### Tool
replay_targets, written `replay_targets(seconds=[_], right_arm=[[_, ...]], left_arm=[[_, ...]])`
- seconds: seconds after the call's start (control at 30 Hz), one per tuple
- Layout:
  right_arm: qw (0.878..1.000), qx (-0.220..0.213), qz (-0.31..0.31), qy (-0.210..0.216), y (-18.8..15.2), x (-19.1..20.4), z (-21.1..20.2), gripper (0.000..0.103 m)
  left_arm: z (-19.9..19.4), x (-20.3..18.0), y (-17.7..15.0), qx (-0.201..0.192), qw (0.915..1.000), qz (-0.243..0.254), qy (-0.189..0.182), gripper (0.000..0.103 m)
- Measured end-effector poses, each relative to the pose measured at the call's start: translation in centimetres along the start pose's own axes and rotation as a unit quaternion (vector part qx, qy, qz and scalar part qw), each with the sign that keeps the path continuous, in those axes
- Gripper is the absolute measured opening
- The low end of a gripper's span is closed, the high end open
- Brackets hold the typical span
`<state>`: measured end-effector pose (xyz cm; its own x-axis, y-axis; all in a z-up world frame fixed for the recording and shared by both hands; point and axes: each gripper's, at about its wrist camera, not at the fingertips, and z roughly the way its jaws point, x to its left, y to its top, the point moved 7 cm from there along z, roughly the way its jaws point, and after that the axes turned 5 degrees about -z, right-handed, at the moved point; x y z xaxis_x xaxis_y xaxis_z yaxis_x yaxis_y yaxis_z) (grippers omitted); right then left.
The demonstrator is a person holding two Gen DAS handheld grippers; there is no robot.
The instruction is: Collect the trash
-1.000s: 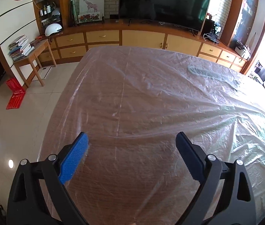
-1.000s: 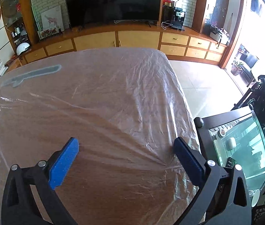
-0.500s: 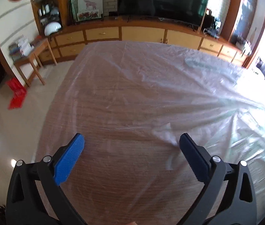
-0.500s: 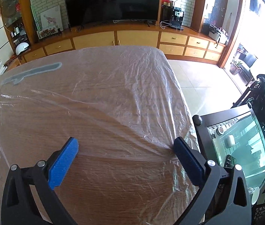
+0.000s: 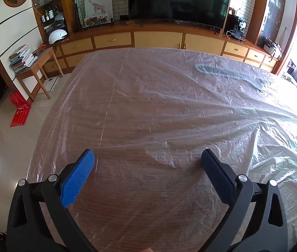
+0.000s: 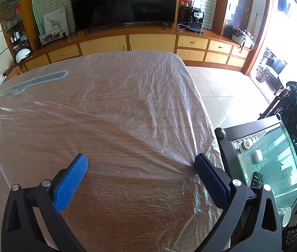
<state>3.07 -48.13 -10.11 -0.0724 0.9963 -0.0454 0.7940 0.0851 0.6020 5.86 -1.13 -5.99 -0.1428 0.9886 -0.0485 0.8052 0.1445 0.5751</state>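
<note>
1. Plastic sheet [image 5: 169, 109] covers the whole wooden table [image 5: 49, 138] and fills the centre of both wrist views. No loose litter shows on it, so I judge that this film is itself the trash to be gathered.

2. Left gripper [image 5: 148, 160] sits at the bottom of its frame with the jaws spread wide and nothing between them. Compared with a second ago its fingertips look nearer the film, and the wrinkles by its right finger [image 5: 215, 174] have bunched more.

3. Right gripper [image 6: 141, 163] is likewise spread and holds nothing. Its right finger [image 6: 209, 178] touches the film near the table's right edge, where creases fan out from the tip. That contact and those creases look much the same as half a second ago, so this side has hardly moved.

4. Grey-green strip [image 6: 35, 83] lies under or on the film in the upper left of the right view; which, I cannot tell.

5. My reading: both tools are settling onto the sheet before a pinch. Neither has a grip yet, so the collecting has not properly begun.
</note>
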Motion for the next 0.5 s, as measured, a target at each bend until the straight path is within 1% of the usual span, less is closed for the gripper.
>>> replay_targets(seconds=[0.5], right_arm=[[1.0,0.0,0.0,0.0,0.04,0.05,-0.01,0.099]], left_arm=[[0.11,0.06,-0.16,0.0,1.0,-0.001,0.0,0.102]])
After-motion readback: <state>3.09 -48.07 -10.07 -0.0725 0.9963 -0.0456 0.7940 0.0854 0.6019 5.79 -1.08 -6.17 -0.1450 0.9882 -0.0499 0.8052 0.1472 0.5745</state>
